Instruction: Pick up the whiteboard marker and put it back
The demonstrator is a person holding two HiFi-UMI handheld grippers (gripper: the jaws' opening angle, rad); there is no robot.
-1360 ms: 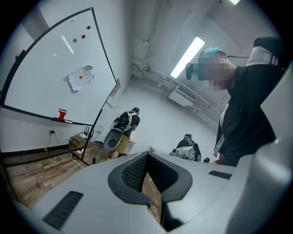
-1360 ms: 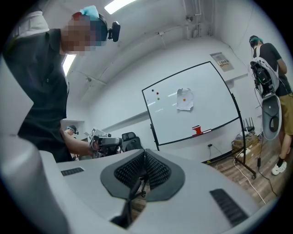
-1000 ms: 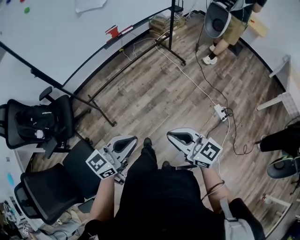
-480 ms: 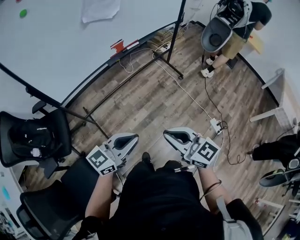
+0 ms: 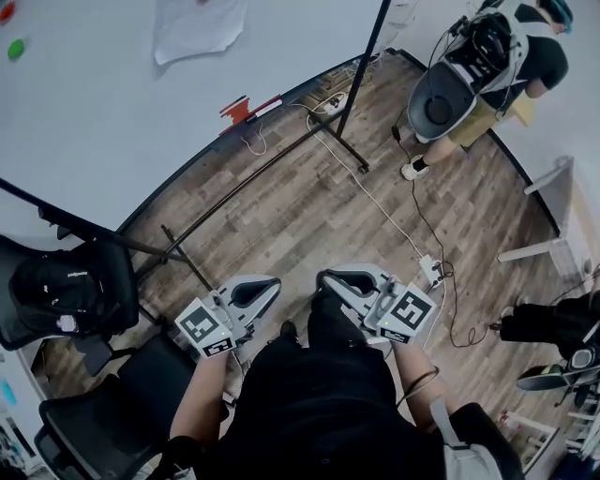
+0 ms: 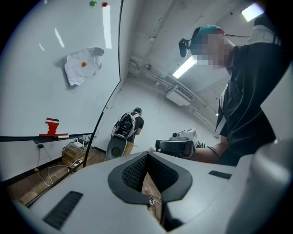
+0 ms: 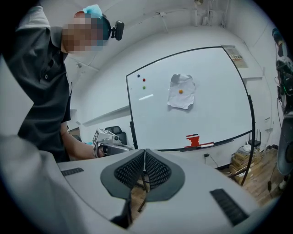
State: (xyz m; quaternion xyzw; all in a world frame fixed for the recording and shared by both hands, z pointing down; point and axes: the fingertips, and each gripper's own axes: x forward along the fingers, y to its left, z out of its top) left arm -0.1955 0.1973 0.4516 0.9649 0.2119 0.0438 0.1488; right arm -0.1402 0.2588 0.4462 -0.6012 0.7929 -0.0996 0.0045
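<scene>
A whiteboard [image 5: 103,112] stands ahead on a wheeled frame. On its tray sit a red eraser [image 5: 234,108] and a slim whiteboard marker [image 5: 267,106] beside it. The same eraser [image 6: 51,128] and marker [image 6: 62,135] show at the left of the left gripper view. They show again as eraser [image 7: 192,139] and marker [image 7: 206,145] in the right gripper view. My left gripper [image 5: 251,292] and right gripper [image 5: 349,278] are held side by side near my waist, well short of the board. Both are shut with nothing between the jaws.
A crumpled paper [image 5: 199,26] is pinned to the board by a magnet. Black office chairs [image 5: 89,403] and a black backpack [image 5: 66,291] stand at the left. The board's stand legs [image 5: 253,169], a cable and a power strip [image 5: 431,272] lie on the wood floor. Another person [image 5: 487,66] stands far right.
The head view has moved closer to the whiteboard, so the board and tray sit nearer. Both grippers stay shut, drifting slightly inward and forward.
</scene>
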